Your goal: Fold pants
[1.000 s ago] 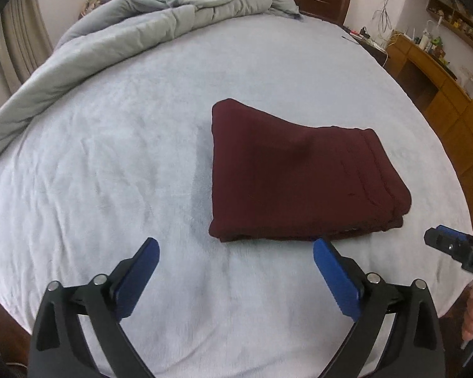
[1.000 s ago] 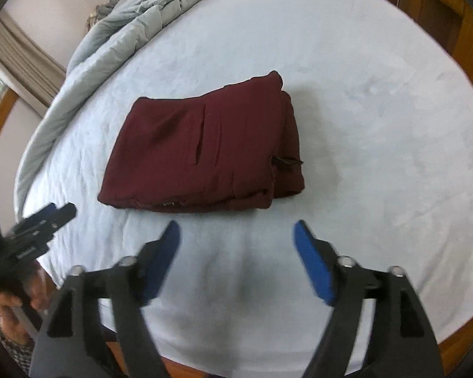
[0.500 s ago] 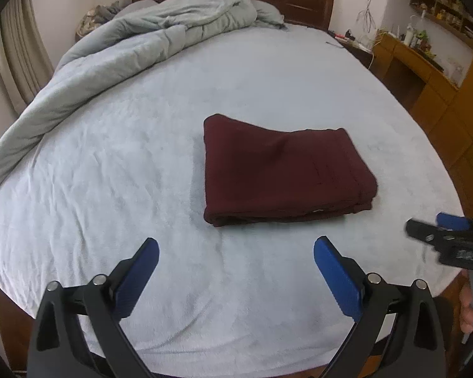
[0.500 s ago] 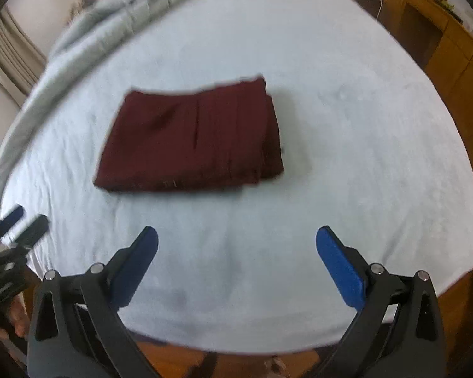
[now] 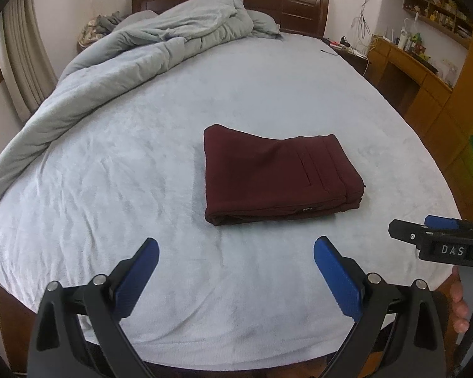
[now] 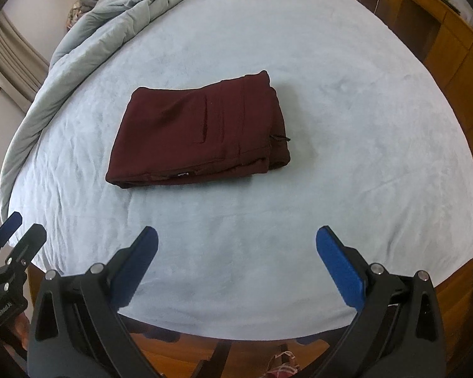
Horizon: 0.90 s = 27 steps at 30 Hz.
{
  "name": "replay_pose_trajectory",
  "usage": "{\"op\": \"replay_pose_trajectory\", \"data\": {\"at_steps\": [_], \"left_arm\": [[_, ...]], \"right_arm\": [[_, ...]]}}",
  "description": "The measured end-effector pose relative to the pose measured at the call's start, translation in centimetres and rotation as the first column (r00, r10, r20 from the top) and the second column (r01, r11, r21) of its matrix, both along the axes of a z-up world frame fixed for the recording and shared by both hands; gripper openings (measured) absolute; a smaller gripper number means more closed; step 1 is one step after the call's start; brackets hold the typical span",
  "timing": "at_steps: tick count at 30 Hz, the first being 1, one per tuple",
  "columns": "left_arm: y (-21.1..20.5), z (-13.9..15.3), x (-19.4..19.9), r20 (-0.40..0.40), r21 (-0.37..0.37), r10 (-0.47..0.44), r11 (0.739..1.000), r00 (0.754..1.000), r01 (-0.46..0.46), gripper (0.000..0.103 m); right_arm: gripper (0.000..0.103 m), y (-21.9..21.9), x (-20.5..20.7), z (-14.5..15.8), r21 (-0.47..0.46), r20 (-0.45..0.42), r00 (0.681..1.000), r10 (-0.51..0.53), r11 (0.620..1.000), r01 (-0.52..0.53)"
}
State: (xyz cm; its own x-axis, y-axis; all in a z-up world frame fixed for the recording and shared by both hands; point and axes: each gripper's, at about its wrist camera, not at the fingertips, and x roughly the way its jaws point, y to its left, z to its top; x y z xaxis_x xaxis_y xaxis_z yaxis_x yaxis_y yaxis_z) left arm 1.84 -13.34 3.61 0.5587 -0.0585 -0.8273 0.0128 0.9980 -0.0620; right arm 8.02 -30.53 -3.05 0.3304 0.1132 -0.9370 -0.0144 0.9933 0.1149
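The dark red pants (image 5: 277, 173) lie folded into a compact rectangle in the middle of the bed; they also show in the right wrist view (image 6: 198, 135). My left gripper (image 5: 235, 258) is open and empty, held above the bed's near edge, well short of the pants. My right gripper (image 6: 236, 249) is open and empty, also back at the near edge. The right gripper also shows at the right edge of the left wrist view (image 5: 425, 233), and the left gripper at the left edge of the right wrist view (image 6: 12, 236).
The light blue bed sheet (image 5: 142, 173) covers the mattress. A rumpled grey duvet (image 5: 126, 56) lies along the far left side by the wooden headboard (image 5: 296, 6). Wooden desk and shelves (image 5: 419, 72) stand to the right. Wooden floor (image 6: 179, 356) shows below the bed edge.
Both grippers have pulled back and up from the folded pants toward the bed's near edge. The pants have not moved. Both grippers stay open.
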Motion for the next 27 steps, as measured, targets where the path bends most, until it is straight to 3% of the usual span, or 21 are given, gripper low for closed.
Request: {"op": "replay_pose_trajectory", "data": {"at_steps": [27], "left_arm": [[0.6,0.4,0.0,0.001,-0.003,0.015,1.000,1.000,-0.015,0.099]], "right_arm": [[0.100,1.0,-0.1,0.4,-0.048,-0.006,1.000,0.028,0.998,-0.028]]}}
